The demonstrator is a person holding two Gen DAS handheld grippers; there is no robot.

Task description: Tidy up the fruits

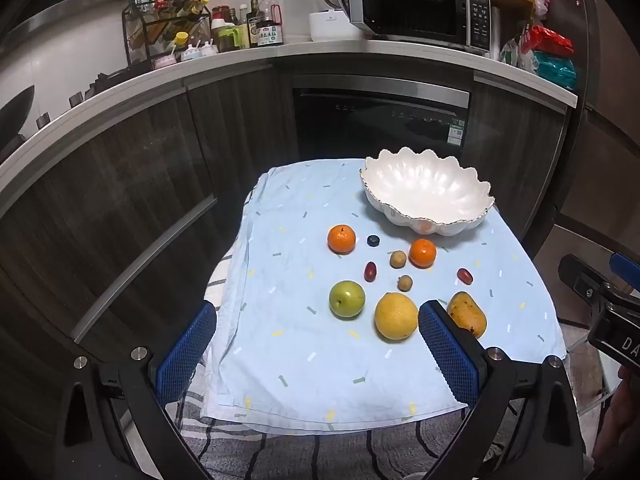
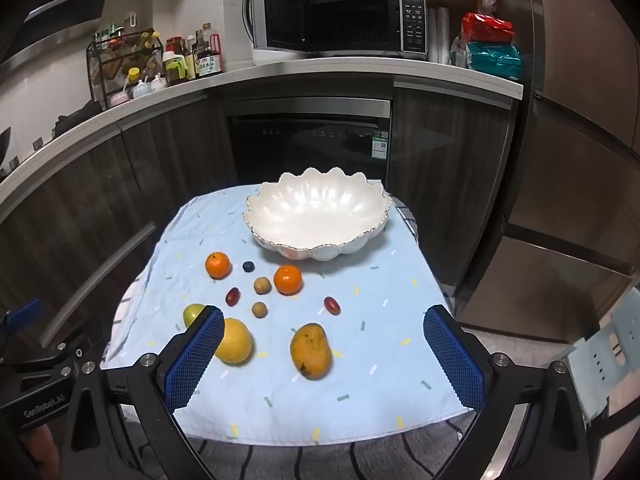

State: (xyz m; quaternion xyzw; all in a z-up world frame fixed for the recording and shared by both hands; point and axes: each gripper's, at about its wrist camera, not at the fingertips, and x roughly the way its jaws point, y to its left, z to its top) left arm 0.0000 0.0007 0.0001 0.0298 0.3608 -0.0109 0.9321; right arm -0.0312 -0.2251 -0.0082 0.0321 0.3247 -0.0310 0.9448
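An empty white scalloped bowl [image 1: 427, 194] [image 2: 318, 216] stands at the far side of a light blue cloth [image 1: 288, 344] [image 2: 372, 344]. In front of it lie two oranges [image 1: 341, 239] [image 1: 423, 253], a blueberry [image 1: 373, 240], two small brown fruits [image 1: 398, 259], two red dates [image 1: 370, 271], a green apple [image 1: 347, 298], a yellow citrus [image 1: 396, 315] [image 2: 236, 341] and a mango [image 1: 467, 314] [image 2: 311, 350]. My left gripper [image 1: 316, 344] is open, held above the cloth's near side. My right gripper [image 2: 324, 352] is open, with the mango between its fingers in view.
The cloth covers a small table [image 1: 320, 452] over a striped underlayer. Behind it are dark cabinets, a dishwasher [image 2: 308, 140] and a counter with an open microwave [image 2: 340, 24] and bottles [image 1: 240, 28]. A light blue chair [image 2: 608, 364] stands at the right.
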